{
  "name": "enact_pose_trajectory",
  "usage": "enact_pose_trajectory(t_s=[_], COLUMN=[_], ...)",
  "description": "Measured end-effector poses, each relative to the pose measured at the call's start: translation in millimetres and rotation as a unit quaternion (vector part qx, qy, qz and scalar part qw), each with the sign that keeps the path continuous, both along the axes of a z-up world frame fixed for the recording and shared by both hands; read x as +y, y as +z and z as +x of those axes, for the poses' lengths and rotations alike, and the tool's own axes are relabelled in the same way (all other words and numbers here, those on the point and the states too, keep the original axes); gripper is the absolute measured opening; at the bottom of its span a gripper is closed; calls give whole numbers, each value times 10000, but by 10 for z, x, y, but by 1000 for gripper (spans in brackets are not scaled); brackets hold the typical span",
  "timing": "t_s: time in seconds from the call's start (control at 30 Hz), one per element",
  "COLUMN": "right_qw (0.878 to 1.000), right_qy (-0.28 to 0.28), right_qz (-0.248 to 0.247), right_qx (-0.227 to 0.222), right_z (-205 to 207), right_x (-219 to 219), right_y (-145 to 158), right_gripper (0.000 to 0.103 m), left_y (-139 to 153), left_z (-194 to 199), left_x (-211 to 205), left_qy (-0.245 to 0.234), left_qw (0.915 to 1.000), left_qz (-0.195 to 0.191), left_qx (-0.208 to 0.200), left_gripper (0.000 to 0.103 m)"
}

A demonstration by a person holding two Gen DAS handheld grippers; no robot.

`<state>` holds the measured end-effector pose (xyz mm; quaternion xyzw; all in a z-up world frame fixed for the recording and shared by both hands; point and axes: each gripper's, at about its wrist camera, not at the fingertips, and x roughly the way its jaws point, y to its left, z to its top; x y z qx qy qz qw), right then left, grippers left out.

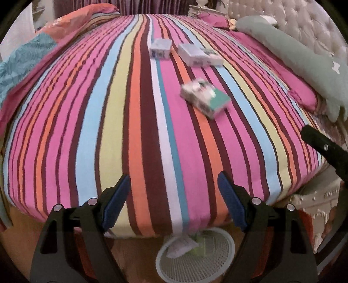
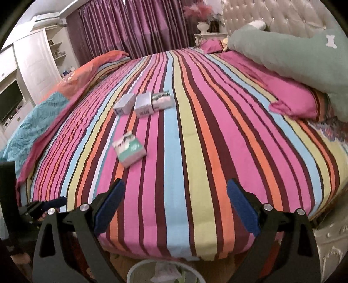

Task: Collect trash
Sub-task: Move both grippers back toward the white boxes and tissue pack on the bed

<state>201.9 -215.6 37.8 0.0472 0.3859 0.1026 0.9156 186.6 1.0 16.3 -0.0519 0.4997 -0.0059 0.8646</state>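
Observation:
Several small boxes lie on the striped bed [image 1: 121,122]. A green-and-white box [image 1: 205,99] lies nearest, also in the right wrist view [image 2: 129,149]. Farther back lie a white box [image 1: 160,49], [image 2: 124,104], a second white box [image 1: 191,54], [image 2: 143,104] and a packet beside it [image 1: 214,58], [image 2: 162,100]. A white mesh bin [image 1: 196,259], [image 2: 132,272] stands on the floor below the bed's edge with crumpled paper inside. My left gripper [image 1: 174,196] and right gripper [image 2: 175,204] are open and empty above the bed's near edge.
A folded orange and teal quilt [image 2: 43,122] lies along the bed's left side. Pink pillows [image 2: 293,100] and a green cushion [image 2: 293,56] lie at the right by the tufted headboard [image 2: 271,15]. A white cabinet [image 2: 32,65] stands at left.

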Motion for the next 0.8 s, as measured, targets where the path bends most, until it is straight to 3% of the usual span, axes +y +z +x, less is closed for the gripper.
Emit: enact_pose_trajectory(t_s=[0.8], right_qw=[9990], right_qy=[157], right_qz=[-426], right_qx=[-21], right_z=[916], right_x=[236], right_y=[-129], right_gripper=[90], left_y=[122], left_z=[1102], left_x=[451], left_qy=[67], left_qw=[9994], left_qz=[98], left_qx=[-332], left_gripper=[80])
